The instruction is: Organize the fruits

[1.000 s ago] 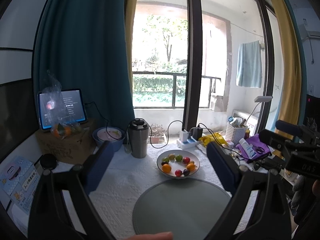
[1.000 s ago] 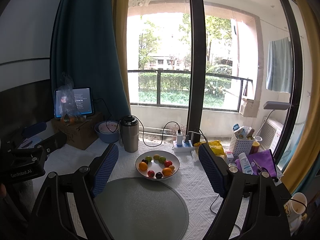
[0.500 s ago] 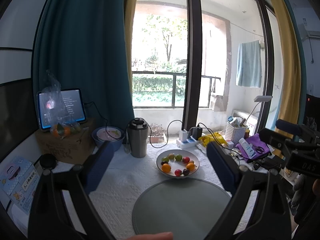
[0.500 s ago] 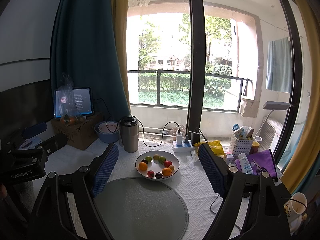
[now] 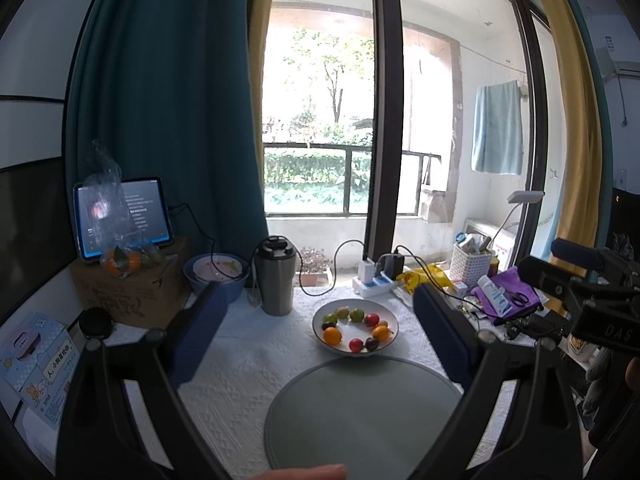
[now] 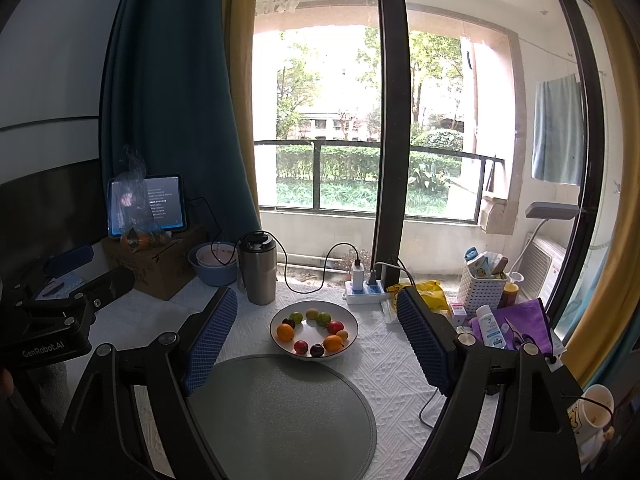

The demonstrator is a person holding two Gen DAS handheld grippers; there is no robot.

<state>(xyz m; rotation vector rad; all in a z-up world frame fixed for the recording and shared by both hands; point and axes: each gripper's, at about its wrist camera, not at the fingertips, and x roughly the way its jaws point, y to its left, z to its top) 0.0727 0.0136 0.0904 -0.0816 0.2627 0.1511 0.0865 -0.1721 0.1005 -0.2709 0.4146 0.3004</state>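
A white bowl [image 5: 390, 335] [image 6: 352, 334] holds several small fruits in orange, red, green and dark purple. It stands on the white cloth just beyond a round grey mat [image 5: 362, 412] [image 6: 280, 412]. My left gripper [image 5: 318, 336] hangs above the mat's near side with its blue pads wide apart and nothing between them. My right gripper [image 6: 316, 340] is likewise open and empty, short of the bowl. Each gripper's body shows at the edge of the other's view.
A steel tumbler [image 5: 277, 276] [image 6: 258, 270] stands left of the bowl. Behind it are a blue basin [image 5: 216, 274], a cardboard box [image 5: 132, 292] with bagged oranges and a tablet. A power strip [image 6: 366, 290], white basket [image 6: 482, 284] and purple cloth [image 6: 516, 322] crowd the right.
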